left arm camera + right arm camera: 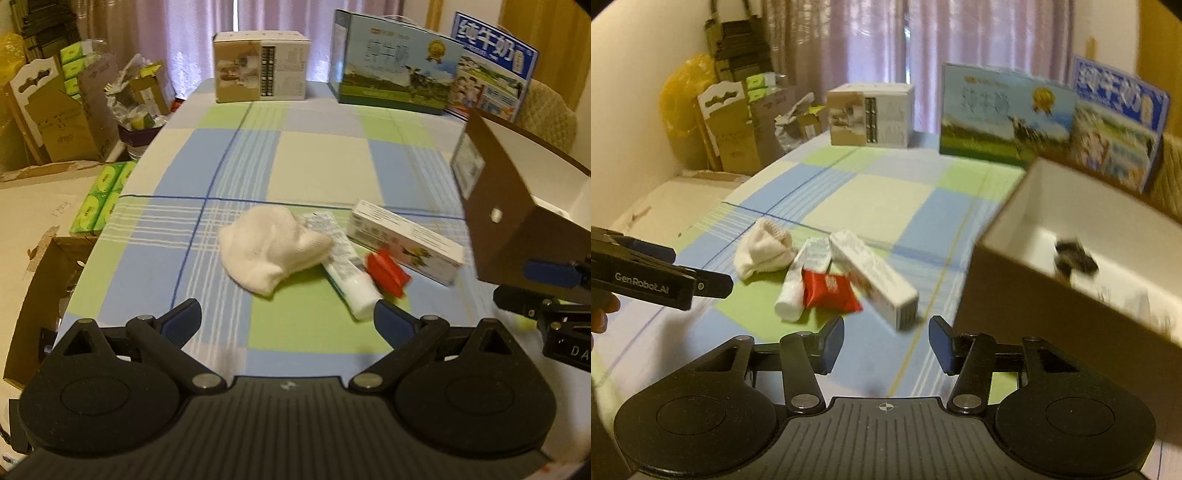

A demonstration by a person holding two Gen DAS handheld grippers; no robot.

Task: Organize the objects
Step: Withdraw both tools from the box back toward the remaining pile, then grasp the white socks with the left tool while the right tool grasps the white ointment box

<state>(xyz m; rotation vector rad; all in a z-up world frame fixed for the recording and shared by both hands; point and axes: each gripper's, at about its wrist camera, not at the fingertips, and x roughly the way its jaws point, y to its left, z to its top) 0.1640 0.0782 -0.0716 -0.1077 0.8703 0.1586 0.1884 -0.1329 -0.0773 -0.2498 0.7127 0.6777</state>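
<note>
On the checked tablecloth (321,166) lie a white sock (273,251), a white tube (347,269), a red packet (386,271) and a long white carton (406,242), bunched together. My left gripper (288,321) hovers open just short of them, with nothing between its fingers. A brown box (1015,295) with a white inside stands at the right and holds a blurred dark object (1075,256). My right gripper (886,343) is open and empty, its right finger close to the brown box's near corner. The sock (762,251), tube (798,288), packet (829,291) and carton (875,277) lie ahead of it.
A beige carton (260,66) and two milk cartons (391,62) (495,66) stand along the table's far edge. Off the left edge are green tissue packs (107,195) and cardboard boxes (66,122). A hand holds the left gripper (665,280).
</note>
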